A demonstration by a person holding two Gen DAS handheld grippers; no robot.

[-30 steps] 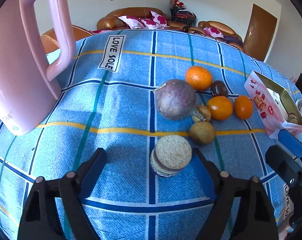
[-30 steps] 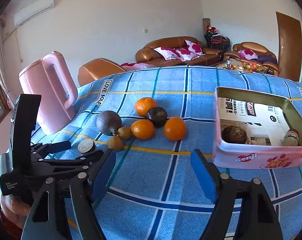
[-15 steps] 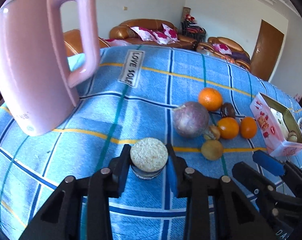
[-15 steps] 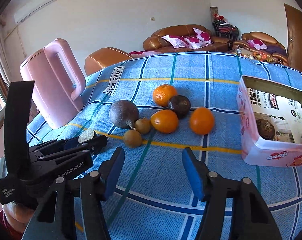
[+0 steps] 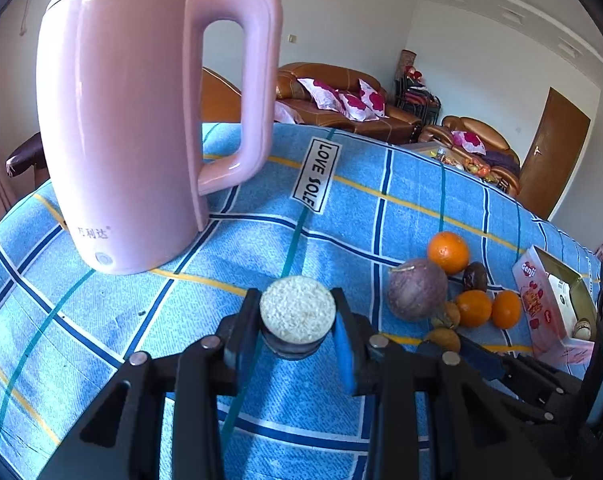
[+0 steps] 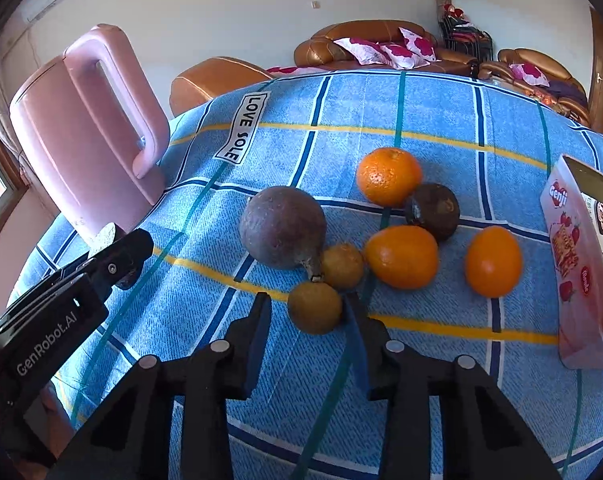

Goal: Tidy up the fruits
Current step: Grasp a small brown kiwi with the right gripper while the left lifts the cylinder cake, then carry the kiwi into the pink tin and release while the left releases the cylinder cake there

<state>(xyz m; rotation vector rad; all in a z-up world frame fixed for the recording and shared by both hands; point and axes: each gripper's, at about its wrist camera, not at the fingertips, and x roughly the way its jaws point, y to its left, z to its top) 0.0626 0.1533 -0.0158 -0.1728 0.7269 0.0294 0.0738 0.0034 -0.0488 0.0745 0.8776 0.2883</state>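
Our left gripper (image 5: 297, 312) pinches a round rice-topped dark cake (image 5: 296, 314) between its blue pads, just off the blue checked tablecloth (image 5: 341, 208) beside the tall pink plastic kettle (image 5: 141, 112). Our right gripper (image 6: 306, 312) has just been closing around a small brown round fruit (image 6: 314, 307); its right pad touches, though the left pad seems slightly apart, hard to judge. Behind it lie a purple passion fruit (image 6: 282, 232), three oranges (image 6: 401, 256) and a dark fruit (image 6: 433, 210); the pink biscuit box (image 6: 581, 264) stands at right.
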